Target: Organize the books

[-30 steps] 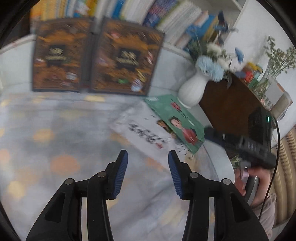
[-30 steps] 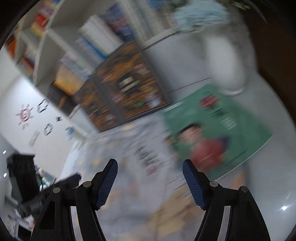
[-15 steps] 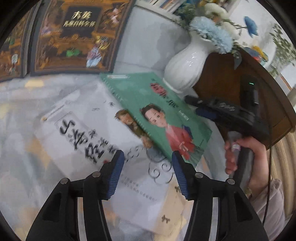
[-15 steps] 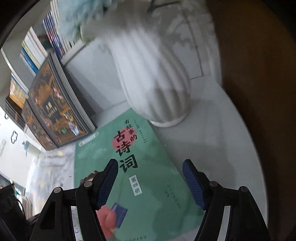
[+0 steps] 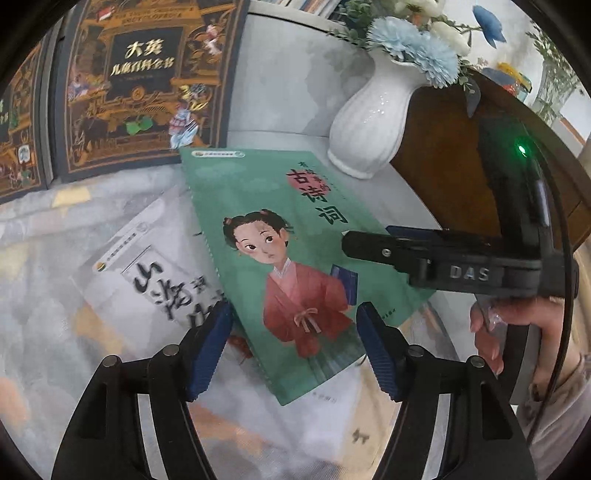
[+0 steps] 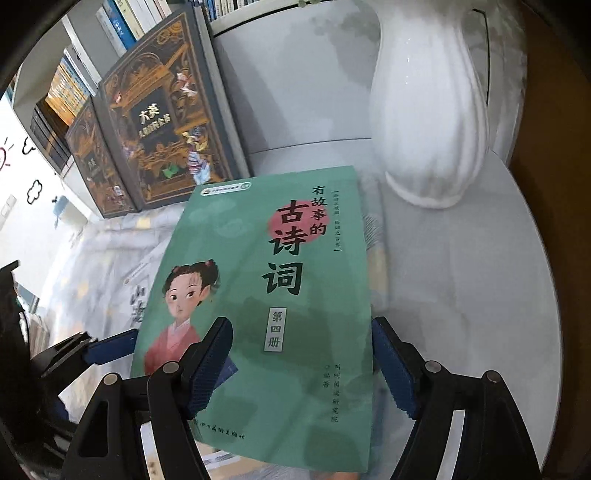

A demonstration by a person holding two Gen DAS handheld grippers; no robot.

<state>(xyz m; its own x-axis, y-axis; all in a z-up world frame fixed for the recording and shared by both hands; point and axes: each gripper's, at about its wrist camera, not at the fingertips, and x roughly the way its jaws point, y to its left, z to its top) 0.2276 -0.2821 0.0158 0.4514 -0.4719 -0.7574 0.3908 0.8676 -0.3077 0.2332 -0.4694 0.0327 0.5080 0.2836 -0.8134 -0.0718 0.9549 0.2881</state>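
Observation:
A green book (image 5: 295,258) with a girl in a red robe on its cover lies flat, partly on top of a white book (image 5: 155,280) with black brush lettering. My left gripper (image 5: 293,347) hovers over the green book's near corner, its jaws opening, pads not touching it. My right gripper (image 6: 301,365) stands over the green book (image 6: 266,288) at its right edge. Its jaws are opening: one pad is above the cover, the other just past the edge, and neither presses. In the left wrist view the right gripper (image 5: 373,247) shows from the side, held by a hand (image 5: 495,328).
A white vase (image 5: 369,122) with blue flowers stands just behind the green book, beside a brown wooden cabinet (image 5: 443,158). Two dark ornate books (image 5: 144,85) stand upright against a shelf of books (image 6: 122,22). A pale patterned cloth (image 5: 44,295) covers the surface.
Both grippers came down and in over the green book, which now fills both views. The left jaws have spread wider. The right view swung from the vase onto the cover.

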